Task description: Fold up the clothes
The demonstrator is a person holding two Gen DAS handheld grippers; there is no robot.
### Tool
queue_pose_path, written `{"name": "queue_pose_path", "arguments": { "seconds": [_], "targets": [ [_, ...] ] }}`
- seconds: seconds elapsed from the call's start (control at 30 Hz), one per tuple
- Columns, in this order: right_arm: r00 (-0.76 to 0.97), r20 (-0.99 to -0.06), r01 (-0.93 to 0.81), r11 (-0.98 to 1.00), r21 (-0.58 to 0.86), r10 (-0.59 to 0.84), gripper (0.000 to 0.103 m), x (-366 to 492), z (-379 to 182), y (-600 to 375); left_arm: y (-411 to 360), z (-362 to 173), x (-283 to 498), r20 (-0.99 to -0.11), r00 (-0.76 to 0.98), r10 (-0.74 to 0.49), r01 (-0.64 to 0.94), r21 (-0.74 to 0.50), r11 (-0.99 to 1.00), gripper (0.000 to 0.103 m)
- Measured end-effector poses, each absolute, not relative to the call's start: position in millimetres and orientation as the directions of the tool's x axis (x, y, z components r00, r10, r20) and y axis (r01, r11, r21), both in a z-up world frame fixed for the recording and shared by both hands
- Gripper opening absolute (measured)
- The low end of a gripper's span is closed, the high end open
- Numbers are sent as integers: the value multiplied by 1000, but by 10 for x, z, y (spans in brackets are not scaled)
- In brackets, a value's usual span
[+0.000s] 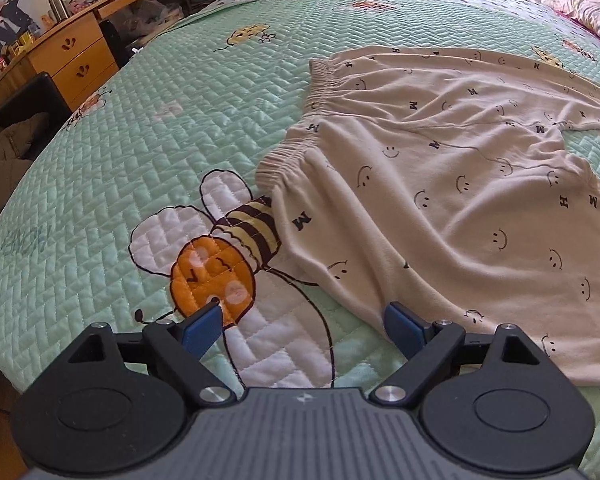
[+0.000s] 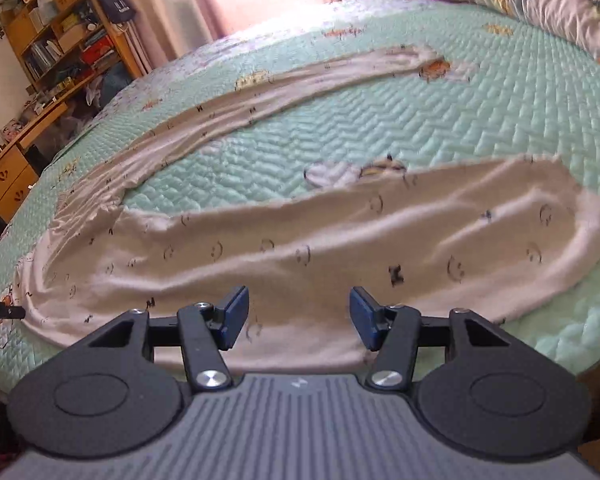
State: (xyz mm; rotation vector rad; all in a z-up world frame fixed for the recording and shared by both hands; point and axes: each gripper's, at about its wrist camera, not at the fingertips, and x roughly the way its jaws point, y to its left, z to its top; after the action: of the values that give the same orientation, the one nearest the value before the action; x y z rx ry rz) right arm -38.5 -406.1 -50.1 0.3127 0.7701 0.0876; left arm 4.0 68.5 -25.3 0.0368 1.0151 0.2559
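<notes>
Our left gripper (image 1: 302,330) hangs agape at the bed's (image 1: 140,128) near edge beside the trousers' (image 1: 440,184) waistband; the trousers lie unfolded, legs apart. Our right gripper (image 2: 299,318), also agape, hovers over the near leg (image 2: 340,240), seemingly ready to pinch.

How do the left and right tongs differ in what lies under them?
The left tongs hang over the bee print on the quilt, with the trousers' edge at one finger; the right tongs hang squarely over the trouser leg. Both are open and empty.
</notes>
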Motion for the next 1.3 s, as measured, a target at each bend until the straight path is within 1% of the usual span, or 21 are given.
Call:
{"name": "queue_pose_path", "arguments": {
  "seconds": [0.07,0.13,0.17,0.23,0.4,0.53,0.63,0.7,0.87,0.9,0.93,1.0,1.1,1.17,1.23,1.27,1.3],
  "targets": [
    [726,-666,63,947,314,172,64,-327,-528,-4108,711,-249,31,-837,498,228,-205,142,968,90],
    [689,-712,117,948,296,137,64,-252,-656,-4174,737,-241,15,-838,495,229,-218,135,967,90],
    [681,-720,125,946,300,138,64,-250,-714,-4203,754,-233,2,-838,494,231,-225,133,965,90],
    [699,-698,112,940,322,156,64,-314,-741,-4244,791,-211,-18,-839,492,234,-240,127,962,89],
    [692,-700,119,928,352,177,64,-334,-719,-4302,832,-94,-25,-829,508,236,-262,112,958,88],
    [689,-703,151,914,377,176,64,-329,-662,-4327,695,-11,58,-819,528,225,-232,116,966,88],
    [699,-699,160,918,364,155,64,-327,-622,-4322,535,5,181,-816,540,206,-190,120,974,88],
    [697,-702,168,918,358,146,64,-315,-627,-4335,453,-13,264,-817,548,179,-169,102,980,88],
    [695,-704,182,911,369,147,64,-346,-669,-4388,480,-94,411,-823,565,67,-157,-27,987,88],
    [695,-704,182,911,370,147,64,-351,-672,-4395,531,-152,440,-835,545,73,-179,-31,983,88],
    [695,-704,183,910,372,148,64,-355,-675,-4402,593,-223,461,-850,516,105,-214,-9,977,88],
    [696,-702,183,908,376,150,64,-361,-681,-4415,744,-338,421,-865,477,154,-274,21,962,91],
    [698,-699,176,909,379,156,64,-365,-712,-4426,928,-311,233,-850,512,121,-294,-42,955,91],
    [700,-697,167,914,369,153,65,-362,-734,-4412,1003,-247,137,-839,529,126,-317,-58,947,90],
    [703,-695,159,919,362,152,68,-356,-739,-4391,1076,-177,60,-827,544,142,-349,-69,935,90],
    [705,-692,154,920,361,154,71,-355,-740,-4379,1128,-149,57,-821,554,139,-367,-91,926,90],
    [706,-691,150,922,357,152,72,-358,-741,-4367,1180,-121,55,-815,564,136,-385,-113,916,90]
  ]
}}
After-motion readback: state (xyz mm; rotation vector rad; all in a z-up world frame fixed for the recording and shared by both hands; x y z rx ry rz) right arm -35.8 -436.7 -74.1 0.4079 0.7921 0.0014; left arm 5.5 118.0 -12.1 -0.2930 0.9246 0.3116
